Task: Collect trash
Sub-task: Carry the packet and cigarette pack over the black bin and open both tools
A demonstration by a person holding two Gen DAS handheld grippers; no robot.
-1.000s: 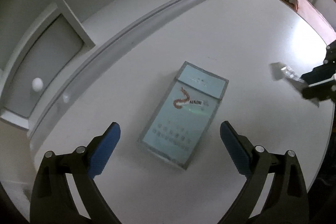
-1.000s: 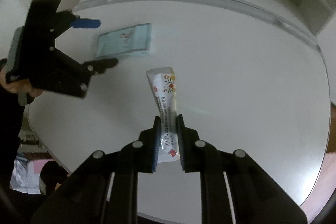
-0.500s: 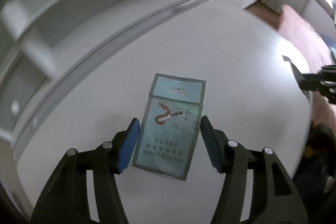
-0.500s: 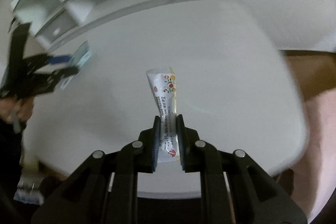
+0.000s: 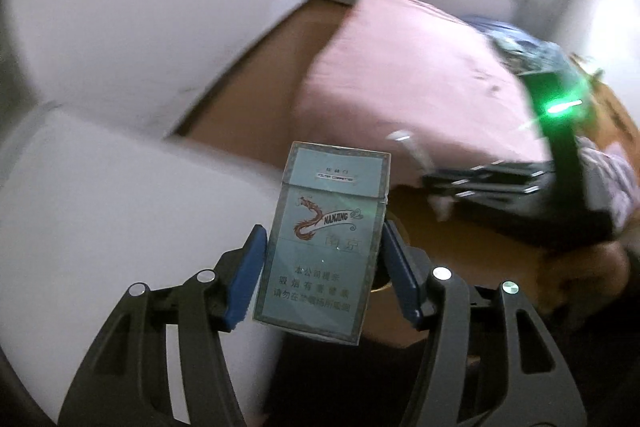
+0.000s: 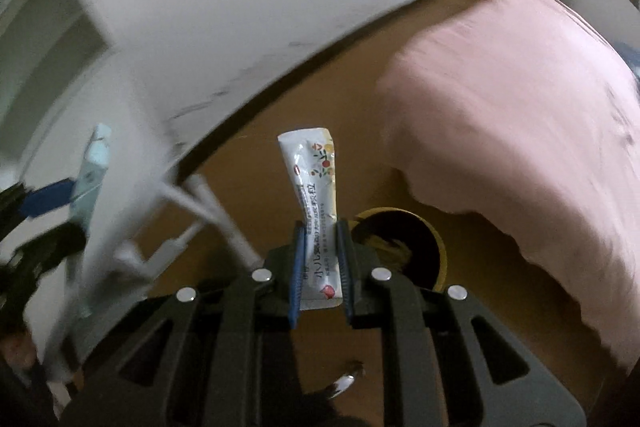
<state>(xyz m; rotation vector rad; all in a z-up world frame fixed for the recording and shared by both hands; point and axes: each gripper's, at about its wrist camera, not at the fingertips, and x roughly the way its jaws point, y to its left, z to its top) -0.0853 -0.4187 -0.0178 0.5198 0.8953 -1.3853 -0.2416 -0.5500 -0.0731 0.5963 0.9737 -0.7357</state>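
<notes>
**Observer:** What have you got in each hand?

**Operator:** My left gripper (image 5: 322,263) is clamped on the cigarette pack (image 5: 326,247), one blue pad on each long side. The pack stands nearly upright between them, pale blue with a red dragon and "NANJING" across its face. It hangs in the air, just past the near corner of the white table (image 5: 120,211) on my left.

**Observer:** And the right?

**Operator:** My right gripper (image 6: 320,263) is pressed together on the snack wrapper (image 6: 316,203), a white sachet with fruit printed on it. The wrapper sticks straight up out of the pads, over the brown floor (image 6: 304,99).

**Observer:** Anything below it?

**Operator:** Just beside the right finger sits a round, yellow-rimmed bin (image 6: 404,247), dark inside. The wrapper is near its rim; I can't tell whether it is over the opening. A pink bedspread (image 6: 520,131) fills the far right.

**Observer:** Can you see the other gripper from there?

**Operator:** Yes, at the far left edge, blurred, holding the pale blue pack edge-on.
</notes>
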